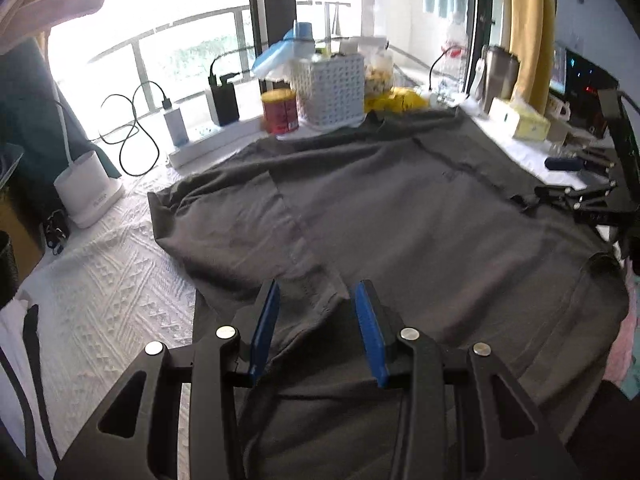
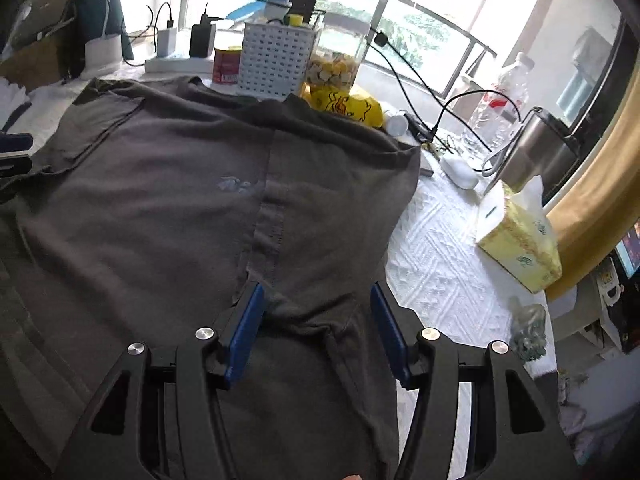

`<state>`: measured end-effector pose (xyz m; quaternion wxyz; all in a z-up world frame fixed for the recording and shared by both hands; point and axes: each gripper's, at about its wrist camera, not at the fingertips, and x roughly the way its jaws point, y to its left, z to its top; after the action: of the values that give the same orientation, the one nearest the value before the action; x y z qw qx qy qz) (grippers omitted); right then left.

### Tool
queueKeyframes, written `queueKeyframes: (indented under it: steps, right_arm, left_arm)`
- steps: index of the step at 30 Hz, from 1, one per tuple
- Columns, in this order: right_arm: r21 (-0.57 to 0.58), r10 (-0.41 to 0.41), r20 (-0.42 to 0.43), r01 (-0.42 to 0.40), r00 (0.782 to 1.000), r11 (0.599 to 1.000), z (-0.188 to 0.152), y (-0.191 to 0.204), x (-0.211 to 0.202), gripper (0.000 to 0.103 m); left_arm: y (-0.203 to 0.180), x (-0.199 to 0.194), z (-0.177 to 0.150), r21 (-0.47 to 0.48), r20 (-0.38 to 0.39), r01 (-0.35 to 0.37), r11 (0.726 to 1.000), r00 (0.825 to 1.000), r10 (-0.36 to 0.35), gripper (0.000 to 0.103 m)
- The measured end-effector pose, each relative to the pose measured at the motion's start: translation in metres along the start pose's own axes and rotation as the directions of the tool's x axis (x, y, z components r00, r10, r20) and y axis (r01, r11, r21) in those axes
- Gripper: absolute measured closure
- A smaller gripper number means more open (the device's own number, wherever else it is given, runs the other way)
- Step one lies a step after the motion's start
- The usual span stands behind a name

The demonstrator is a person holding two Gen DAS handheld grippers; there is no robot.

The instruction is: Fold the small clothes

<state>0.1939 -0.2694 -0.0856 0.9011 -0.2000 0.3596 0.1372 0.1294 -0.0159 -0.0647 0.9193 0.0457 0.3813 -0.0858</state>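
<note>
1. A white textured tablecloth covers the table, showing bare at 9 o'clock in the left wrist view and at 3 o'clock in the right wrist view.
2. A dark grey T-shirt lies spread across the cloth and fills the middle of both views, its sleeves folded in over the body and its far edge reaching the clutter at 12 o'clock.
3. The left gripper sits low over the shirt's near edge at 6 o'clock, its blue pads standing apart with a ridge of grey fabric rising between them; whether the pads touch the fabric cannot be told.
4. The right gripper likewise stands with its jaws apart at 6 o'clock in its own view, straddling a bunched fold of the shirt beside the sleeve hem.
5. A white perforated basket stands at 12 o'clock just beyond the shirt collar, a red can touching its left side.
6. A yellow tissue box rests on the cloth at 3 o'clock, well apart from the shirt.
7. A steel tumbler stands behind it at 2 o'clock.
8. A yellow bag lies at 12 o'clock against the shirt's far edge.
</note>
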Motion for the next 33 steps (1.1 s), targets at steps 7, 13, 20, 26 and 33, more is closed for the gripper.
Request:
queueKeyframes:
  steps: [7,13,20,26,33]
  right_arm:
    - [0.054,-0.021,0.037,0.019,0.999,0.998,-0.013,-0.002,-0.028,0.045]
    - [0.145,-0.02,0.059,0.011,0.998,0.989,-0.033,-0.014,-0.051,0.045]
    - [0.173,-0.039,0.067,0.027,0.997,0.985,-0.061,-0.018,-0.071,0.045]
    - [0.218,-0.015,0.057,0.002,0.998,0.976,-0.092,-0.018,-0.075,0.045]
    - [0.246,0.042,0.045,-0.051,0.998,0.968,-0.122,-0.015,-0.072,0.045]
  left_arm:
    - [-0.002,-0.033,-0.003,-0.066,0.117,0.021,0.998,0.993,-0.014,0.064]
    - [-0.003,-0.055,-0.012,-0.122,0.176,0.032,0.992,0.984,-0.01,0.054]
    - [-0.011,-0.068,-0.029,-0.152,0.201,0.073,0.986,0.979,-0.041,0.053]
    - [-0.029,-0.075,-0.04,-0.118,0.198,0.073,0.99,0.979,-0.049,0.053]
    - [-0.027,-0.083,-0.062,-0.123,0.161,0.0,0.992,0.987,0.02,0.053]
